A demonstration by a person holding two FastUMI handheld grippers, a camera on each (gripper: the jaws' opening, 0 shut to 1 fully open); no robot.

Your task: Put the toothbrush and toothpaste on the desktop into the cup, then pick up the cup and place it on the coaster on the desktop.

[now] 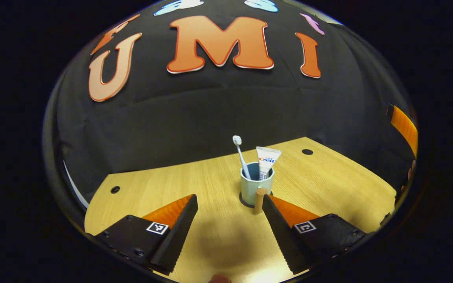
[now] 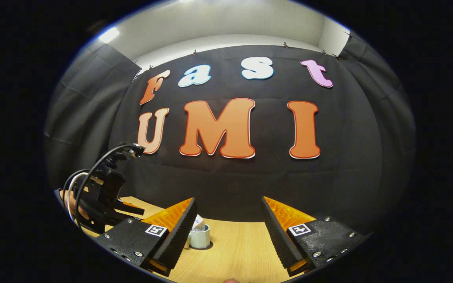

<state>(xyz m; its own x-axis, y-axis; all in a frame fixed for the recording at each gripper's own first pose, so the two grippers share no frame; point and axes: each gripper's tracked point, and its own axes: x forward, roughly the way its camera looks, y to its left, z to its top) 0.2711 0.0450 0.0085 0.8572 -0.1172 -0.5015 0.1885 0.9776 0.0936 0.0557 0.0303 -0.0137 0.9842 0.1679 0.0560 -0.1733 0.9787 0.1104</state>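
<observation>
A pale blue cup (image 1: 255, 186) stands upright on a dark round coaster (image 1: 243, 203) on the wooden desktop (image 1: 328, 188). Inside it, a white toothbrush (image 1: 240, 153) leans left and a white toothpaste tube (image 1: 266, 161) stands at the right. A wooden handle (image 1: 259, 200) sticks out from the cup's near side. My left gripper (image 1: 229, 197) is open just short of the cup, its right fingertip beside the handle and nothing between the fingers. My right gripper (image 2: 227, 199) is open and held higher and farther back. In the right gripper view the cup (image 2: 200, 237) sits on the coaster (image 2: 207, 247) past its left finger.
Two small round holes (image 1: 307, 151) (image 1: 115, 189) mark the desktop near its back corners. The black cloth wall stands close behind the table. In the right gripper view the left gripper's black body (image 2: 102, 192) with cables, and a hand (image 2: 71, 202) holding it, are at the far left.
</observation>
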